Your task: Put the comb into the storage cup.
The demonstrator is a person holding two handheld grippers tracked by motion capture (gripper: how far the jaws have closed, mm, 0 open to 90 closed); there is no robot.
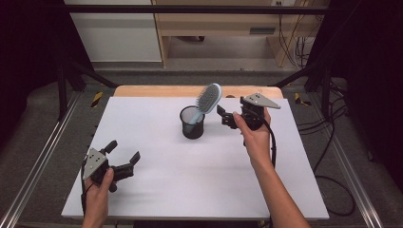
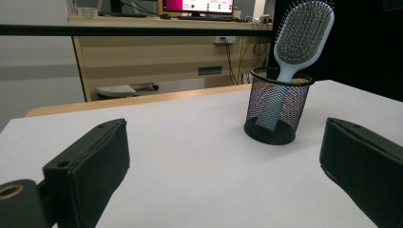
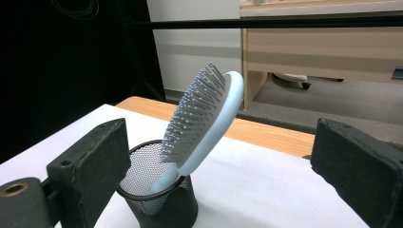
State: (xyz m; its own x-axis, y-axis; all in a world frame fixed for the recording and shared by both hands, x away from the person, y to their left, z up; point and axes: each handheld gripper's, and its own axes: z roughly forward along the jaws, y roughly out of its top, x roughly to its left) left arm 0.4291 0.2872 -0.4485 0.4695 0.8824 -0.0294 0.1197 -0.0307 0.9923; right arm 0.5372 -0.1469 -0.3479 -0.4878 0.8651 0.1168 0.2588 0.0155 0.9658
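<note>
A white worktop (image 1: 157,185) on a wooden bench fills a dark-curtained lab bay, with plywood cabinets beyond. Just ahead of the right tongs (image 1: 228,117), a pale blue paddle hairbrush with grey bristles (image 1: 208,98) stands handle-down in a black wire-mesh cup (image 1: 192,124), its head leaning toward those tongs. Their jaws stand spread wide and grip nothing, level with the brush head and apart from it. The left tongs (image 1: 124,156) rest well back from the cup near the person's edge, likewise released and empty. The work appears to stand at the brush: any next grasp would call for closing squarely across its tilted head without tipping the light cup.
</note>
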